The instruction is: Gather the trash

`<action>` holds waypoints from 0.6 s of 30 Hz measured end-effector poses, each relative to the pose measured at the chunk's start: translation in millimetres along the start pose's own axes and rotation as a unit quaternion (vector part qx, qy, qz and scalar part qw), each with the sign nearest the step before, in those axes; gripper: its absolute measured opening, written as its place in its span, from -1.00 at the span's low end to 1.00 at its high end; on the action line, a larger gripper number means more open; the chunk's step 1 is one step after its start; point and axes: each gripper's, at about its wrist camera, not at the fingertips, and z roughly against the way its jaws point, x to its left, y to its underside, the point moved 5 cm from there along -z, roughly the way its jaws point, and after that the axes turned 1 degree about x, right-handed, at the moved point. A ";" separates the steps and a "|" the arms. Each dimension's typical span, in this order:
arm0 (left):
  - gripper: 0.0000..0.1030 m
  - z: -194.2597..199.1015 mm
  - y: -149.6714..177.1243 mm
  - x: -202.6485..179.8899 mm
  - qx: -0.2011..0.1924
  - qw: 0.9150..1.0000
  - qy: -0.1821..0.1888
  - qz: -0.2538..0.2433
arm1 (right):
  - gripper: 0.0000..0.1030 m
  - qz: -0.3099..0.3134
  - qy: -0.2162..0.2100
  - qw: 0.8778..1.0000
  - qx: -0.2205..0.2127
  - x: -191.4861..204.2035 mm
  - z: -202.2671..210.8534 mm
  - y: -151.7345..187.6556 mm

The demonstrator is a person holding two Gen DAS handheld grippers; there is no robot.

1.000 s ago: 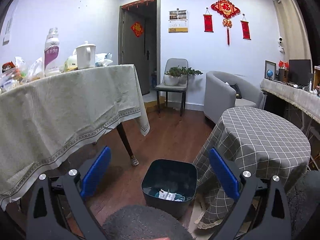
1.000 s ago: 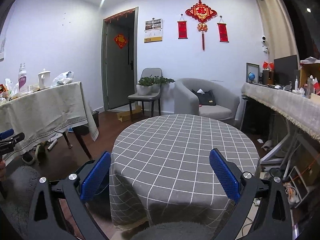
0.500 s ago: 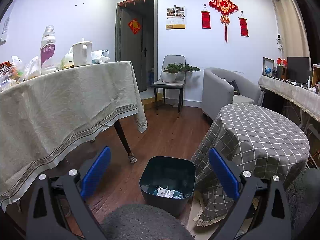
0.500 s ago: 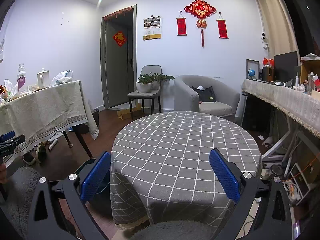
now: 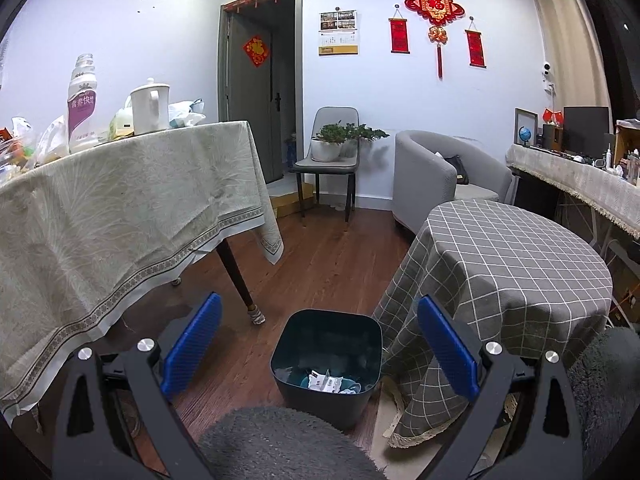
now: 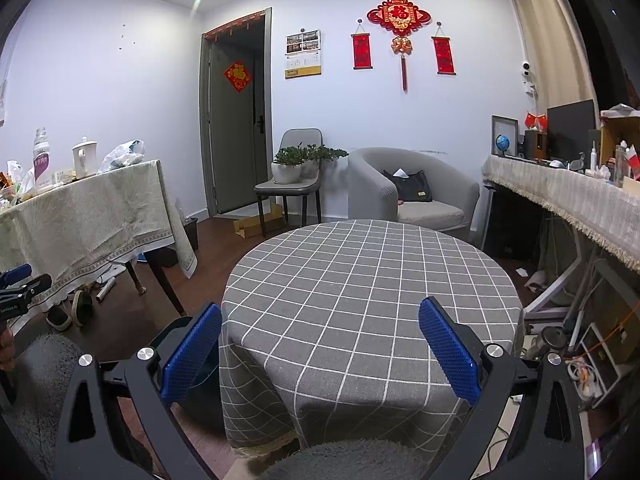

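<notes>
A grey armchair (image 6: 412, 196) stands behind the checked round table (image 6: 368, 280).

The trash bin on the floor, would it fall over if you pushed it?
Probably not easily: the trash bin looks squat, with a wide square mouth. It likely weighs little, since only a few scraps of paper trash lie inside. So a push might slide it along the smooth wooden floor.

The bin (image 6: 192, 376) hides behind the left blue pad; scraps (image 5: 326, 382) inside are too small to tell.
</notes>
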 end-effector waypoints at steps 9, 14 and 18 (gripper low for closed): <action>0.93 0.1 0.3 -0.2 0.000 1.000 0.000 0.002 | 0.93 0.000 0.000 1.000 0.000 -1.0 -0.1 -0.3; 0.93 0.0 0.3 -0.3 0.000 1.000 0.000 0.003 | 0.93 0.000 0.000 1.000 0.000 -1.1 0.4 -0.2; 0.93 0.1 0.3 -0.4 0.000 1.000 0.000 0.003 | 0.93 0.000 0.000 1.000 0.001 -0.9 0.4 -0.3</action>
